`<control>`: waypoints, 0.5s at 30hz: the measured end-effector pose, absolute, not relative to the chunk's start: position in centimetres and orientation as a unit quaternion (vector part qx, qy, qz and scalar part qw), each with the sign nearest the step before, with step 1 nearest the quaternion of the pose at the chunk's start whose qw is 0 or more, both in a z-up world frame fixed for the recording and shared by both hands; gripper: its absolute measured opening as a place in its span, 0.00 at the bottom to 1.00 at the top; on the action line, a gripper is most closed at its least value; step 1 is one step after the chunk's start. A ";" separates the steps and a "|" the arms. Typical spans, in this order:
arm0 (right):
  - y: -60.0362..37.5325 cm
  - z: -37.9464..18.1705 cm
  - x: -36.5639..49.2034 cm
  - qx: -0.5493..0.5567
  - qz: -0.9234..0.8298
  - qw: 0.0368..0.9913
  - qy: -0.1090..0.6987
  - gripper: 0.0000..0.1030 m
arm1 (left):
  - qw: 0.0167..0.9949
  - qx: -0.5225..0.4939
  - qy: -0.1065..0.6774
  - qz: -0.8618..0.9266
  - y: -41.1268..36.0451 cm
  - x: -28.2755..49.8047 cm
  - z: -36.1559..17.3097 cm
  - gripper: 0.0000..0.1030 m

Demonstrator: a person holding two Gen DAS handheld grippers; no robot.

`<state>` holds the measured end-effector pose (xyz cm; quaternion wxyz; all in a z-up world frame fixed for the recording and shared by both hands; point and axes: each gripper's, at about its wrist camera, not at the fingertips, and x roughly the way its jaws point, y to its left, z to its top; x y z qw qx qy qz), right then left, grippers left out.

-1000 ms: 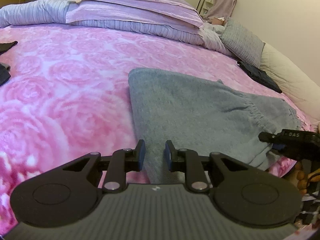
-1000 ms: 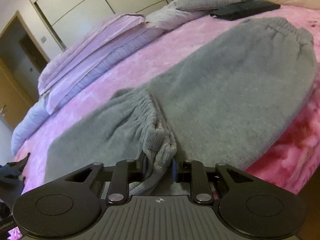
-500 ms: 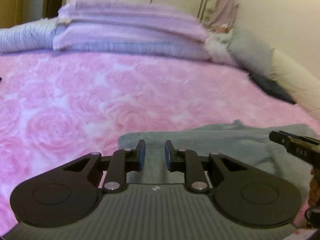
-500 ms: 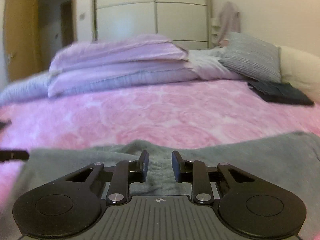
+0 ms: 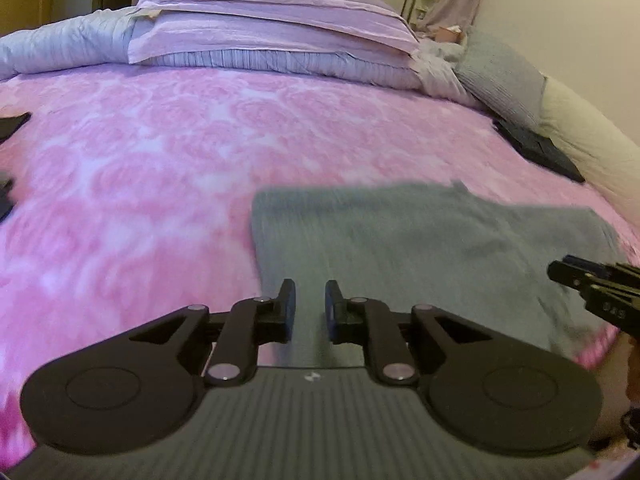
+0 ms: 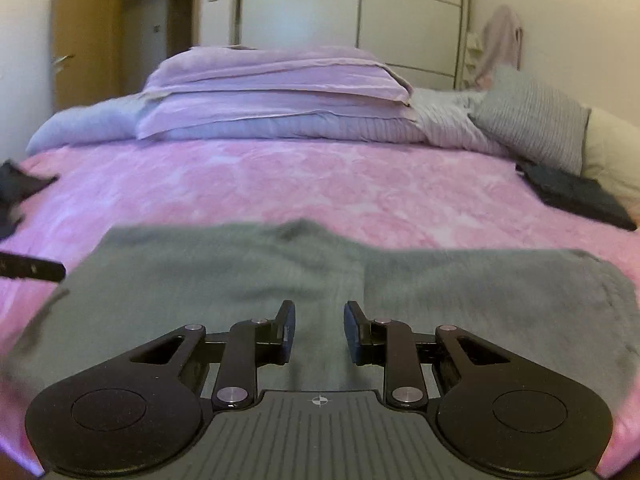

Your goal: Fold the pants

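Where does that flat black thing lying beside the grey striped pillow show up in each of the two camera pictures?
Left wrist view: the flat black thing lies at the right edge of the pink blanket, above the grey pants.
Right wrist view: the flat black thing lies at the far right, above the pants' right end.
Shared landmark: the grey striped pillow, right behind it in both.

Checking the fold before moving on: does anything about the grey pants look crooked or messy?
Nothing stands out. The grey pants lie flat, folded, on the pink bedspread, though their far edge humps slightly at the middle. Motion blur hides fine wrinkles.
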<state>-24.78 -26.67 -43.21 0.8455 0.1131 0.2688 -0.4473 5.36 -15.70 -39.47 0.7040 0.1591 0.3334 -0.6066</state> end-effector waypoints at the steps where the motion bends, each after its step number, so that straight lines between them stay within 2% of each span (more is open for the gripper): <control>1: -25.8 -43.9 -24.9 0.109 -0.441 0.847 0.275 0.23 | 0.704 0.167 0.331 -0.606 -14.5 4.7 -39.6 0.12; 5: -25.3 -46.6 -24.1 0.089 -0.429 0.847 0.301 0.23 | 0.710 0.203 0.320 -0.593 -12.3 2.6 -41.8 0.14; 8: -25.7 -45.3 -23.0 0.096 -0.430 0.834 0.331 0.24 | 0.720 0.197 0.340 -0.573 -12.3 2.6 -41.1 0.15; 10: -25.5 -44.6 -23.2 0.117 -0.427 0.831 0.338 0.27 | 0.722 0.201 0.346 -0.564 -12.1 2.4 -40.3 0.21; 11: -25.1 -44.3 -23.5 0.128 -0.424 0.830 0.340 0.29 | 0.722 0.207 0.346 -0.562 -11.9 2.1 -39.8 0.23; 13: -23.6 -43.9 -24.7 0.153 -0.424 0.829 0.331 0.46 | 0.724 0.212 0.346 -0.557 -11.1 1.4 -38.9 0.36; 15: -22.1 -43.0 -25.8 0.177 -0.427 0.830 0.313 0.56 | 0.722 0.218 0.347 -0.557 -10.2 0.6 -38.1 0.43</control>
